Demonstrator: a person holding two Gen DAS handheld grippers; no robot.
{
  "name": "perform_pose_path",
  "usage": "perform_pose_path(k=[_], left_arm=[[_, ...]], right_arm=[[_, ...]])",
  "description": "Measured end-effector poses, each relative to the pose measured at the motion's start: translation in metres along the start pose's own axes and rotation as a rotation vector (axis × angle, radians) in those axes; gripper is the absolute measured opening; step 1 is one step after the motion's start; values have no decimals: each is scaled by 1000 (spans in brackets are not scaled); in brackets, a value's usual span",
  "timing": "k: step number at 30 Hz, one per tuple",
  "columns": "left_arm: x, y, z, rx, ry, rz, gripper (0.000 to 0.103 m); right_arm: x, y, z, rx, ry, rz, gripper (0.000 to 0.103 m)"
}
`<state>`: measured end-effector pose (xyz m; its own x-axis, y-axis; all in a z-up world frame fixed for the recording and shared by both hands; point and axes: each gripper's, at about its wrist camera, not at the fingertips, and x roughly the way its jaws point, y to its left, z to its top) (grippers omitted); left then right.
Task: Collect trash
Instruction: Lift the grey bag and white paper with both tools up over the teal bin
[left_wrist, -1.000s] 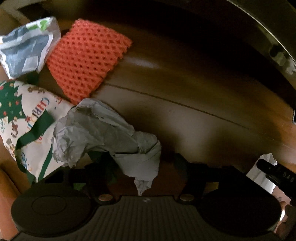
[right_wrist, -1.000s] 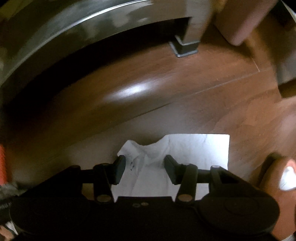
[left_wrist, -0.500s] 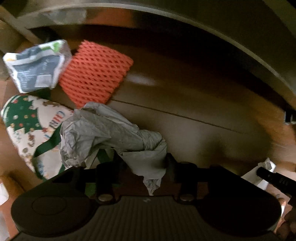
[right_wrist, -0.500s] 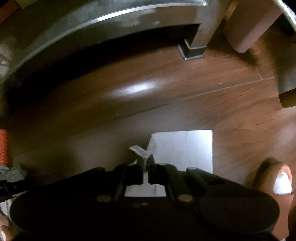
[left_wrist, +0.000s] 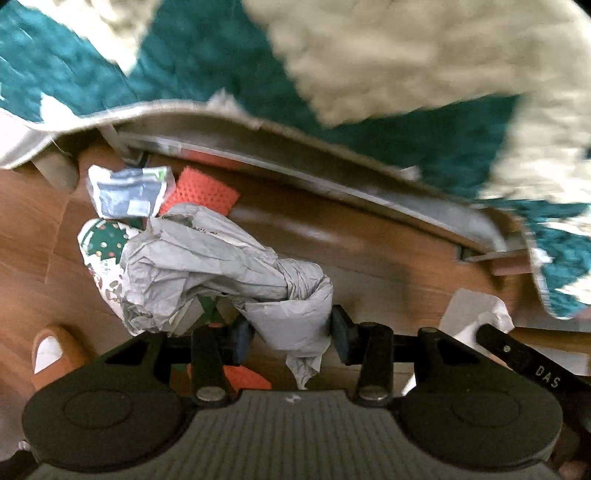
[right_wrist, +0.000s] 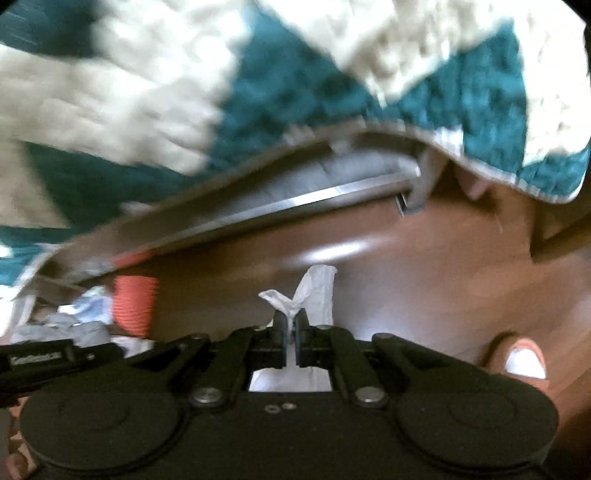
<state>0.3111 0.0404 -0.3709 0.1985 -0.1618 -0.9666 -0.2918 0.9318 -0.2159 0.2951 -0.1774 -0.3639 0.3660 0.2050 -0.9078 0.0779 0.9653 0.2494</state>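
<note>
A glossy brown wooden floor (left_wrist: 362, 258) runs under a metal bed frame rail (right_wrist: 295, 201) draped with a teal and cream knitted blanket (left_wrist: 406, 55). The left gripper (left_wrist: 291, 328) has its jaws clamped on a crumpled grey plastic bag (left_wrist: 221, 258), which bulges up and left above the floor. The right gripper (right_wrist: 290, 325) pinches a thin white paper tissue (right_wrist: 314, 291) between closed jaws (its sheet hangs below). An orange foam net sleeve (left_wrist: 203, 190), a white printed pouch (left_wrist: 129, 192) and a festive printed bag (left_wrist: 103, 243) lie by the rail; open floor spreads to the right.
</note>
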Motion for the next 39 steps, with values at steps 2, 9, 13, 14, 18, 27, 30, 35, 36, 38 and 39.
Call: perform_pose_path(k=[2,9,13,14,18,27,30,35,36,38,39], left_arm=[[-33,-3,-8,11,-34,-21,43],[-133,-5,-39,62,-148,-77,43],[-185,-4,-51,94,-228,-109,43],[-198,-5,-53,103,-250,-116,43],[-250,-10,-58,134,-346,-145,43],[-364,-26,-30,195,-576,-195,43],[-401,-34,-14,227,-653,-188,43],[-458,-50,25,266,-770,-175,43],[-468,-54,35,279,-790,-167,43],[-483,-59,50,292,-818,-156,43],[-491,-62,61,296,-830,-154,43]], right_arm=[[-28,7,-1,-28,-31,34,4],[-133,26,-8,-153,-168,181,4],[-194,40,-10,-244,-265,248,4],[-206,42,-10,-260,-287,260,4],[-253,52,-4,-332,-380,306,4],[-354,88,38,-487,-585,370,4],[-382,106,59,-538,-654,383,4],[-417,143,94,-609,-745,387,4],[-423,151,99,-620,-760,386,4],[-430,168,114,-642,-789,384,4],[-432,175,120,-650,-799,381,5]])
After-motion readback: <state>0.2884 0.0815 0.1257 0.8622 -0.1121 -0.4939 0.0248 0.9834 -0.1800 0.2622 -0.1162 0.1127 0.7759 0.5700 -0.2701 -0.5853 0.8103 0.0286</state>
